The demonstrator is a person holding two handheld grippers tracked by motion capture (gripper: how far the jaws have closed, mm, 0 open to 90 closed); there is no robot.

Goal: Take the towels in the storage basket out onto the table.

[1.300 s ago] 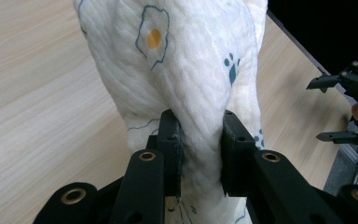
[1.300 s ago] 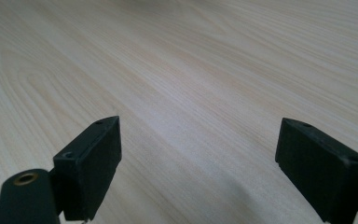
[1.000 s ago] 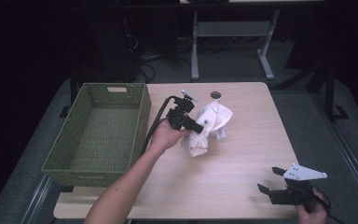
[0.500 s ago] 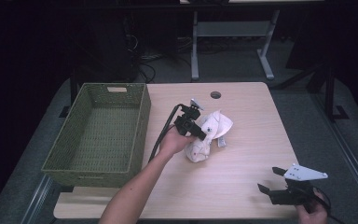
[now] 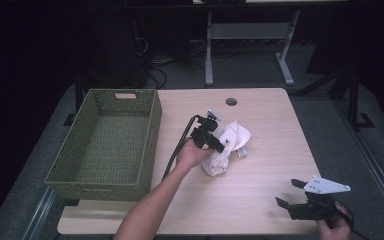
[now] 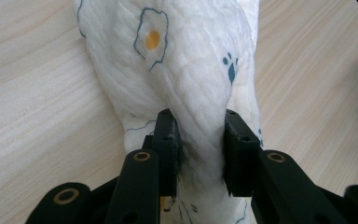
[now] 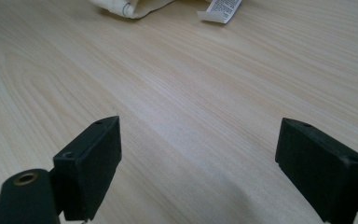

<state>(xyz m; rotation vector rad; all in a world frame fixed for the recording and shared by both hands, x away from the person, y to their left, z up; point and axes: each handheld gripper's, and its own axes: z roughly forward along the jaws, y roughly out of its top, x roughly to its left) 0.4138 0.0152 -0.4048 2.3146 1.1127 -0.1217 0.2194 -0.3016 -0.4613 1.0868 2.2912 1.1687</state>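
Lowered since the earlier frame, the left gripper (image 5: 219, 146) now presses down into the white printed cloth (image 5: 228, 149) at mid-table, just right of the green wicker basket (image 5: 105, 142). Its jaws have just been opening a little, yet a bunched fold of cloth sits pinched between the pads (image 6: 168, 140). The right gripper (image 5: 287, 194) waits near the table's right front, jaws wide apart over bare wood. Judging by the empty basket, the cloth is grasped but not yet lifted or moved across.
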